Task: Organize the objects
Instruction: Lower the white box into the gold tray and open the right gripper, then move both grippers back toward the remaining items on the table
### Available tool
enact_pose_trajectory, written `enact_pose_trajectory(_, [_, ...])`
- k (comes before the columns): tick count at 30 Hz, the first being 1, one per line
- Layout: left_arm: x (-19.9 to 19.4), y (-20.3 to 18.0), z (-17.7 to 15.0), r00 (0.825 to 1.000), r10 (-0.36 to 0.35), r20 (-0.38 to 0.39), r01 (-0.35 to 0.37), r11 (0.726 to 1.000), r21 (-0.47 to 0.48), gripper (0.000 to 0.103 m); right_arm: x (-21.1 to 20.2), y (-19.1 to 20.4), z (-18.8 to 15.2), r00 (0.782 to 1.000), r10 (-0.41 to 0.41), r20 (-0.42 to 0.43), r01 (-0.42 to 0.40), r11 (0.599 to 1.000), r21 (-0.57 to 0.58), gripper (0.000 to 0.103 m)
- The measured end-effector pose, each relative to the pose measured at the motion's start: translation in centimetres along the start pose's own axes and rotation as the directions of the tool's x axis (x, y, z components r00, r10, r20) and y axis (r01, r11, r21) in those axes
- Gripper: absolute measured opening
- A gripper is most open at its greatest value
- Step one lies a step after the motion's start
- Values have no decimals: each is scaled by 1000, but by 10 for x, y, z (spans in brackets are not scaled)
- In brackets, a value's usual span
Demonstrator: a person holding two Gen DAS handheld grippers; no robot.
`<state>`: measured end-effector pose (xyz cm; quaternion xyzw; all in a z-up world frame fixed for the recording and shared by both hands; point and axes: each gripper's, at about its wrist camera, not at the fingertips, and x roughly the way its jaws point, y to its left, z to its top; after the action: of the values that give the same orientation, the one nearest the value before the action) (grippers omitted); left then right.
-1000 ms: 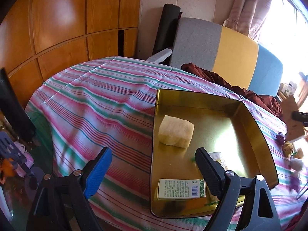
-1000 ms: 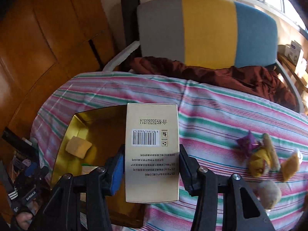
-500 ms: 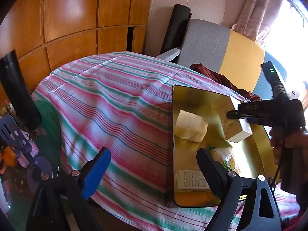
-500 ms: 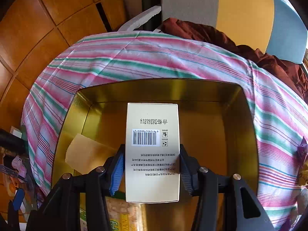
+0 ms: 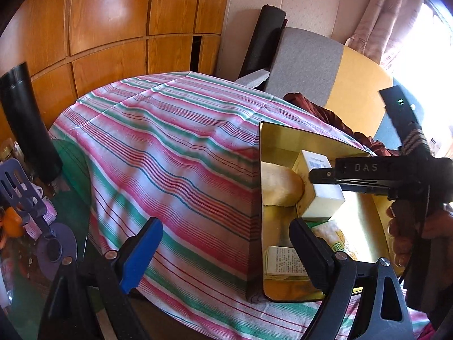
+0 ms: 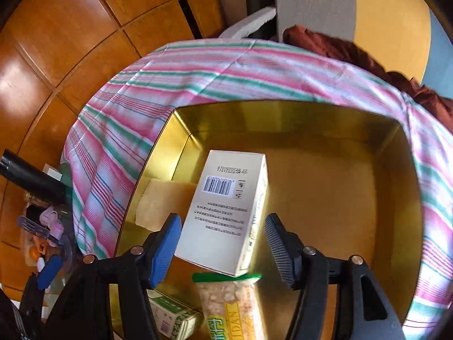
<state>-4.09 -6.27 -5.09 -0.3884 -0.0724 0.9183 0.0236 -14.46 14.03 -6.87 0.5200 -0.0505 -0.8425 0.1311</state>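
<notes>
Nearest in the right wrist view, the right tool (image 6: 219, 245) stands over the gold tray (image 6: 402, 198) with its jaws apart: they have just been opening, and the cream carton (image 6: 226, 215) lies between them with a gap on both sides, so it is released, not gripped. The carton sits inside the tray, tilted, its near end resting on the snack packet (image 6: 229, 306) and its left side close against the pale yellow block (image 6: 161, 201); whether it actually leans on the block I cannot tell. A small green-printed box (image 6: 175, 317) lies at the tray's near left corner. In the left wrist view the left tool (image 5: 223, 252) hangs wide open with nothing in it, over the near edge of the striped cloth (image 5: 175, 153) that covers the bench, just beside the tray. Beyond the bench stands a chair (image 5: 308, 65) with a dark red cloth (image 5: 311, 104) on it. The step in hand looks like the drop-off of the carton. The next move probably calls for the right tool to lift straight up clear of the carton without nudging it, then go for another loose item.
</notes>
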Motion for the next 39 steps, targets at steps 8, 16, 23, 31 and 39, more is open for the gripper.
enact_pose_trajectory(8, [-8,-6,1,1000,11,19,-11,1000,8,94,-43,1,-24,982,-131,136,139,989,-51,84])
enact_pose_trajectory(16, [-18,-25,2,999,8,38,-10,999,47,94,-91,-17,-55,928,-261,266,269,963,5,84])
enact_pose_trajectory(23, [-26,-50,1,999,-18,40,14,995,101,95,-118,-35,-73,886,-330,326,345,939,12,85])
enact_pose_trajectory(31, [-28,-81,0,998,-58,34,52,984,168,97,-137,-80,-91,868,-390,308,385,919,81,85])
enact_pose_trajectory(39, [-27,-125,1,991,-131,17,122,959,255,97,-175,-169,-115,826,-505,251,451,859,243,85])
